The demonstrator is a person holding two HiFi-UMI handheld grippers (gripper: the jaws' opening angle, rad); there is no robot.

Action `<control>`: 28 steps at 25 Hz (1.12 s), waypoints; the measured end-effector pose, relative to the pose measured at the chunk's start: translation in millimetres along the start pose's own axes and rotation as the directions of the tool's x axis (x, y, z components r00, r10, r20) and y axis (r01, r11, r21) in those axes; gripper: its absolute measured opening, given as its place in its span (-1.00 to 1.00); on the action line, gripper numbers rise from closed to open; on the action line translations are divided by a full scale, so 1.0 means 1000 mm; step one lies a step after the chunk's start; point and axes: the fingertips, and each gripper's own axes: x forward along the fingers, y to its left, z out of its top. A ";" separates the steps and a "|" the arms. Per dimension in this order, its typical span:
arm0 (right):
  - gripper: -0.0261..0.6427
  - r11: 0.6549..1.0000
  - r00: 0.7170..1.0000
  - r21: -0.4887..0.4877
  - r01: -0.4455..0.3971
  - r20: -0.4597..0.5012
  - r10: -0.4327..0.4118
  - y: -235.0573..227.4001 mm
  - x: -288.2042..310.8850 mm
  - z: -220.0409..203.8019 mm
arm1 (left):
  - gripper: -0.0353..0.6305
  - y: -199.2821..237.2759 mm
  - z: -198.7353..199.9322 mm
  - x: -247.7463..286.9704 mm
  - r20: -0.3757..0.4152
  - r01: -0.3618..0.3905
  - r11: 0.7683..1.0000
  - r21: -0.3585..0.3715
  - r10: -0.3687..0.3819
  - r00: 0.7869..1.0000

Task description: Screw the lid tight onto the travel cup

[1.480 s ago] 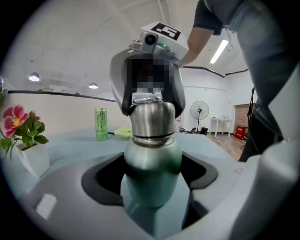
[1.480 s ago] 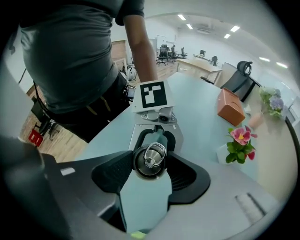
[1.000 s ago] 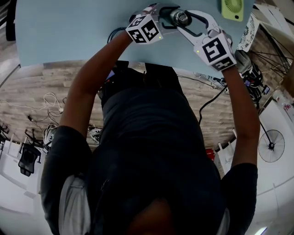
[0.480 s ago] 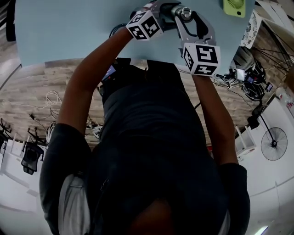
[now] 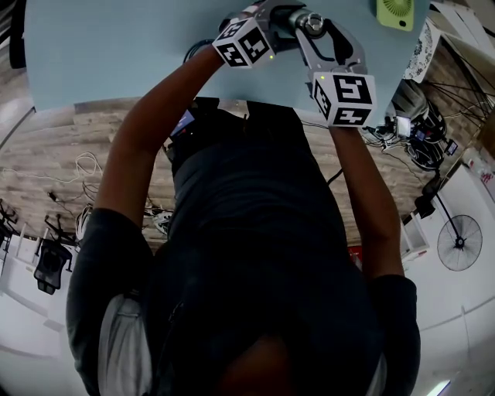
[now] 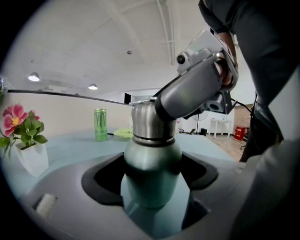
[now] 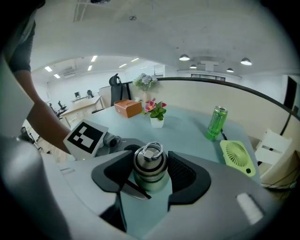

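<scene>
Cup [image 6: 152, 161] was clamped in left gripper [image 5: 280, 17]; right gripper [image 7: 148, 177], angled down from above, squeezed lid [image 7: 149, 158], both arms [image 5: 155, 124] stretched forward.

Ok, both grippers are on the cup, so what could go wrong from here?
The right gripper clamps the smooth steel lid, so its jaws may slip instead of turning it. The left gripper holds the cup by its rounded body, so the cup may spin along, leaving the lid loose.

travel cup [image 6: 151, 164] grey-green | lid [image 7: 150, 161] steel | can [image 7: 215, 123] green | table [image 5: 116, 46] pale blue
</scene>
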 end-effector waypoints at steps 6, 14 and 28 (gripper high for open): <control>-0.10 0.925 0.963 -0.280 -0.257 -0.158 0.220 0.011 -0.007 0.010 | 0.33 0.001 -0.001 0.000 0.000 0.000 1.000 -0.002 0.000 1.000; -0.10 0.307 0.722 -0.654 -0.692 -0.619 0.308 0.021 -0.010 -0.018 | 0.33 0.002 -0.002 0.000 -0.002 -0.001 1.000 -0.003 0.001 1.000; -0.20 -0.148 0.641 -0.674 -0.724 -0.737 0.215 0.020 -0.004 -0.026 | 0.33 0.002 -0.003 -0.001 0.007 0.001 1.000 -0.002 -0.001 1.000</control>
